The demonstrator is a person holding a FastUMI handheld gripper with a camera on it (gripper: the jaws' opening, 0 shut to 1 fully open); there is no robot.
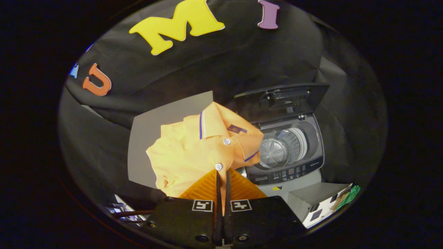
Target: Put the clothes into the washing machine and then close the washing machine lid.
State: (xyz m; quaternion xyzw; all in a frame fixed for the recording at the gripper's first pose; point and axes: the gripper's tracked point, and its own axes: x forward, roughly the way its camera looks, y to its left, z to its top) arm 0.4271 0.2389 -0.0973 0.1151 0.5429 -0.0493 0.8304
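Note:
An orange polo shirt (193, 152) with white buttons and a blue-striped collar hangs from my gripper (222, 173), whose two fingers are shut on the shirt's button placket. The shirt is lifted in the air, bunched, just ahead of the fingers. Beyond it to the right stands a small grey top-loading washing machine (287, 173). Its dark lid (282, 100) is raised upright at the back. The round steel drum (282, 148) shows inside the opening, and the shirt's collar edge overlaps the machine's left side.
A grey and white box (316, 204) sits low to the right of the machine, with something green (349, 195) beside it. A grey panel (152, 128) stands behind the shirt. Black cloth walls surround the booth.

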